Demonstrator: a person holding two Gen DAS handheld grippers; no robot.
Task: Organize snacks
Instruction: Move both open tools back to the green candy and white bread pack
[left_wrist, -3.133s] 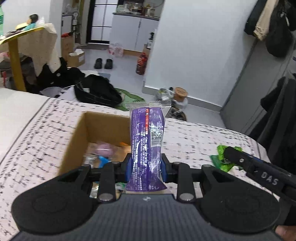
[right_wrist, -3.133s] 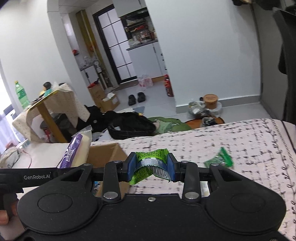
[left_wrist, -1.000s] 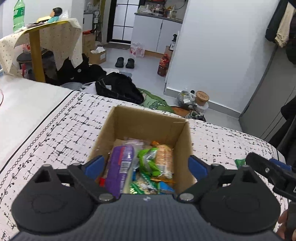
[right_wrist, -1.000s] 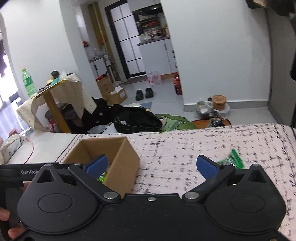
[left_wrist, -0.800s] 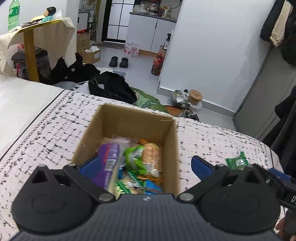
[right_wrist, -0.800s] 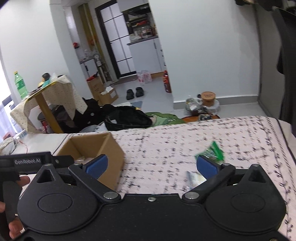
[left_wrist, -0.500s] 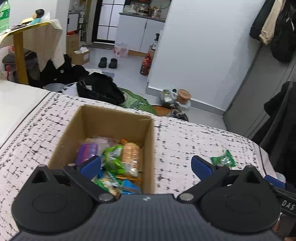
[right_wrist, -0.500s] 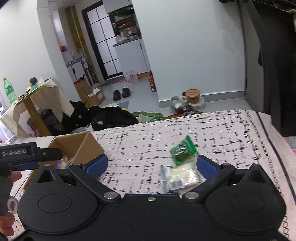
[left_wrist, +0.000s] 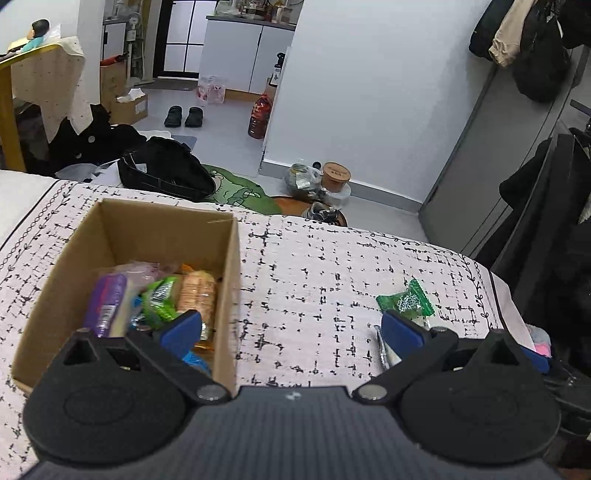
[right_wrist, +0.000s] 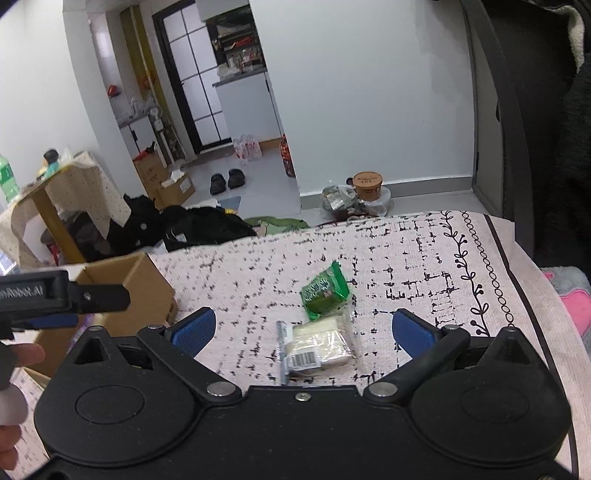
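An open cardboard box (left_wrist: 110, 236) stands on the patterned cloth at the left, holding a purple packet (left_wrist: 105, 302), a green packet (left_wrist: 160, 299), a biscuit pack (left_wrist: 197, 291) and other snacks. My left gripper (left_wrist: 291, 332) is open and empty, right of the box. A green snack packet (right_wrist: 325, 291) and a clear-wrapped white snack (right_wrist: 317, 347) lie on the cloth; the green one shows in the left wrist view (left_wrist: 404, 301) too. My right gripper (right_wrist: 303, 328) is open and empty, its jaws on either side of these two snacks. The box corner (right_wrist: 147, 284) shows at the left.
The patterned cloth (left_wrist: 314, 266) ends at a far edge, with floor clutter beyond: a black bag (left_wrist: 166, 173), a green mat (left_wrist: 240, 192) and a round container (left_wrist: 334, 177). Dark coats (left_wrist: 546, 229) hang at the right. A pink item (right_wrist: 576, 306) lies past the cloth's right border.
Both grippers held snacks 3 s ago; those now lie in the box and both are open. Over the last second both moved right, toward the green and white snacks.
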